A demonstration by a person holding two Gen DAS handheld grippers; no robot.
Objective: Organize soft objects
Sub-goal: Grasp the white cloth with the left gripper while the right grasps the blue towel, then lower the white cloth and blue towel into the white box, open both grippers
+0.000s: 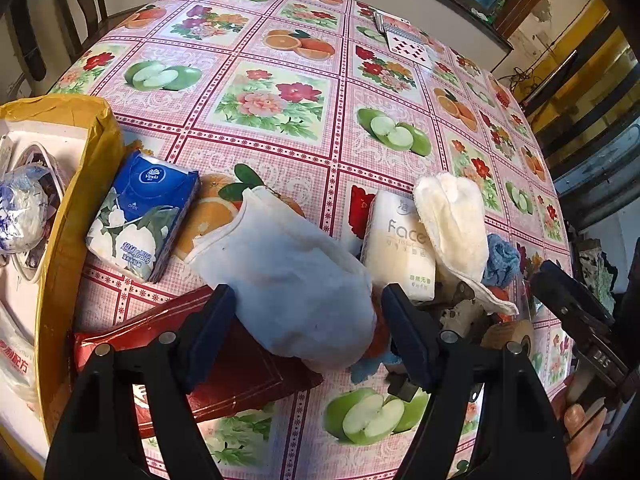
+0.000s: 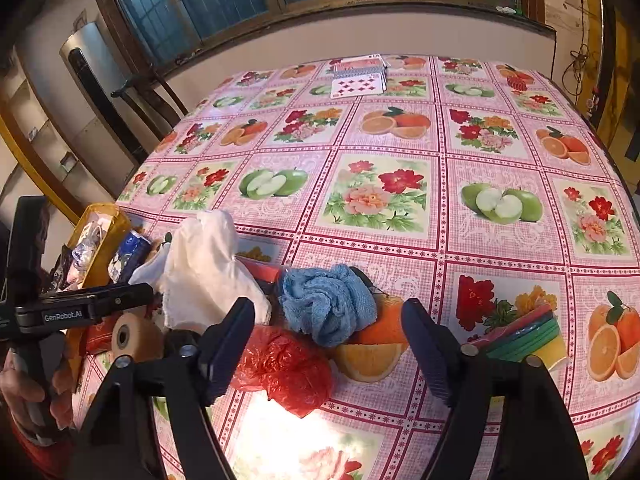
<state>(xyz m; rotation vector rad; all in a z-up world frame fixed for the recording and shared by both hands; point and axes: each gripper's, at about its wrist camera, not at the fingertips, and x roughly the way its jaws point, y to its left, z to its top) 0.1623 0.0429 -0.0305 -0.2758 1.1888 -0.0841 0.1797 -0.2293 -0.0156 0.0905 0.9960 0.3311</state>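
While both grippers are standing over the near edge of the fruit-and-flower patterned pink plastic tablecloth [image 1: 280, 128], neither is gripping anything. The left gripper [image 1: 308, 332] is hanging with its fingers spread wide on either side of a crumpled pale white cloth [image 1: 288, 272], the cloth sitting between the pads without visible pinching; this reads as a lineup for a grasp. That cloth is lying partly across a flat red glossy packet [image 1: 224, 372], so a low grab could catch both.

The right gripper [image 2: 328, 344] is likewise holding its fingers wide apart, with a crinkled red plastic bag [image 2: 288, 364] and a bunched blue knitted rag [image 2: 328, 300] lying between and just ahead of them, touching each other. A cream terry towel [image 2: 204, 268] is slumping just left of the rag, leaning on a white facial tissue pack [image 1: 396, 244].

A blue rectangular tissue pack [image 1: 144, 216] is resting against the wall of a yellow paper-lined box [image 1: 76, 200] at the left edge, which is already holding wrapped items and is probably the collection point. A tan tape roll [image 2: 134, 336] and stacked coloured plastic bowls [image 2: 528, 336] are sitting near the soft pile, well clear of the playing cards [image 2: 360, 80] at the far side. Sorting appears to be at an early stage, most soft items remaining outside the box.
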